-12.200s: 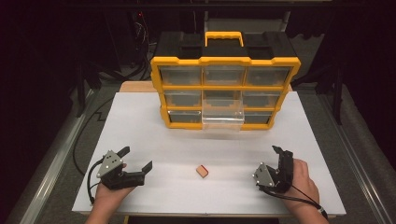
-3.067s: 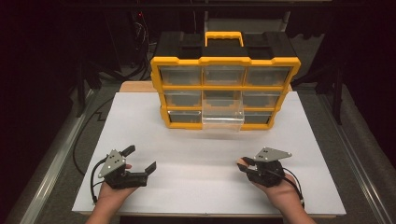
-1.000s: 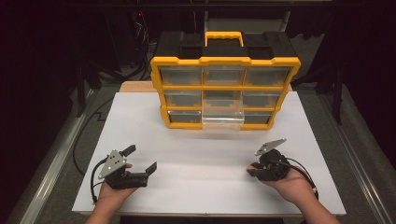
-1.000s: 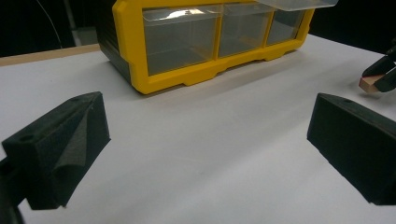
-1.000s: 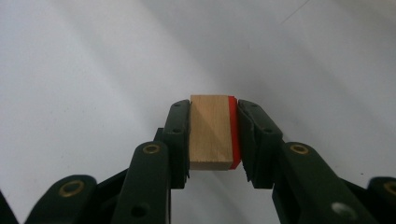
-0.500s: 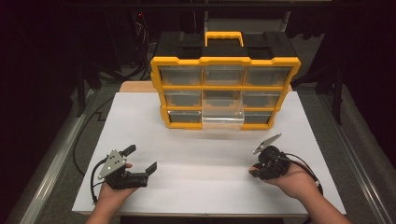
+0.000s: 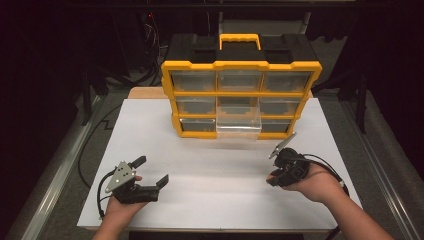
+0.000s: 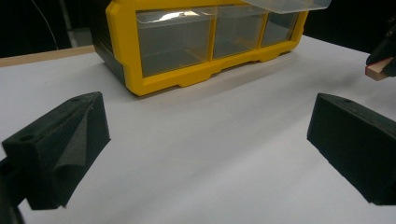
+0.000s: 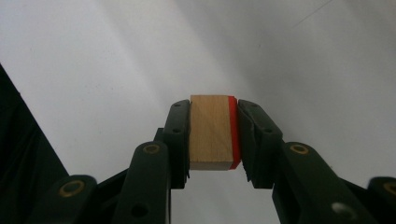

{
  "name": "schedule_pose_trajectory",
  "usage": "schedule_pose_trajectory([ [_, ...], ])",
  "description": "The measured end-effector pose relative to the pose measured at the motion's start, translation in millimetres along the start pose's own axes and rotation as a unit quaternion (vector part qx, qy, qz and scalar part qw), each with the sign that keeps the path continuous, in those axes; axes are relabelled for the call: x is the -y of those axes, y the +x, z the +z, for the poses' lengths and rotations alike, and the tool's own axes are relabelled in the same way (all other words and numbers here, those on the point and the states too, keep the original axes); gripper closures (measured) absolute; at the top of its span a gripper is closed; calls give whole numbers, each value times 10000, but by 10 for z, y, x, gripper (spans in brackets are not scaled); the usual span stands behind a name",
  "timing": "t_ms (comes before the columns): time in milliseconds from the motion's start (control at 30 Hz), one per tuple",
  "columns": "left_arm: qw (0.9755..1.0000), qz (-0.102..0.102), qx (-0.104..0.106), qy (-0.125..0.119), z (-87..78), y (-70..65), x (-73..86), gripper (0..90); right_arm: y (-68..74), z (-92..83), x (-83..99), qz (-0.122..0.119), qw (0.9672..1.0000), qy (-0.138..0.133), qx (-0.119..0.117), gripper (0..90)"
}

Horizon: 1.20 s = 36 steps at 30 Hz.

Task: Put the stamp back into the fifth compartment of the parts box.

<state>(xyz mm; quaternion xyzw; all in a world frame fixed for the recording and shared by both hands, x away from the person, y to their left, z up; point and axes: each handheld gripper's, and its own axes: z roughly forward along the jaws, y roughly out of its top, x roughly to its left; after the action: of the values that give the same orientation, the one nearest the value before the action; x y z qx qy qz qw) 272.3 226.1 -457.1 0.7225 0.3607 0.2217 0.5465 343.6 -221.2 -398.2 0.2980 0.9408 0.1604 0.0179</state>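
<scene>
Right claw (image 9: 214, 135) clamping wooden block (image 9: 211, 132), palm up

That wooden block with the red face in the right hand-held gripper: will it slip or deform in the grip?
Probably rigid: the wooden block shows no denting between the right hand-held gripper pads. Likely light, given its small size. Slip seems unlikely, since flat faces meet the pads squarely, though the red face may be slicker.
</scene>
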Motion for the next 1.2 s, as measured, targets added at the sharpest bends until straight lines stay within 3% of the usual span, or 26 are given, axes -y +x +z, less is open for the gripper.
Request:
schedule_pose_trajectory([
  [300, 10000, 39, 13, 23, 10, -4, 3, 4, -23, -55, -47, -252, 9989, 401, -72, 675],
  [1200, 9999, 105, 62, 39, 21, -20, 8, 4, -20, -301, -190, -426, 9965, 711, -79, 676],
])
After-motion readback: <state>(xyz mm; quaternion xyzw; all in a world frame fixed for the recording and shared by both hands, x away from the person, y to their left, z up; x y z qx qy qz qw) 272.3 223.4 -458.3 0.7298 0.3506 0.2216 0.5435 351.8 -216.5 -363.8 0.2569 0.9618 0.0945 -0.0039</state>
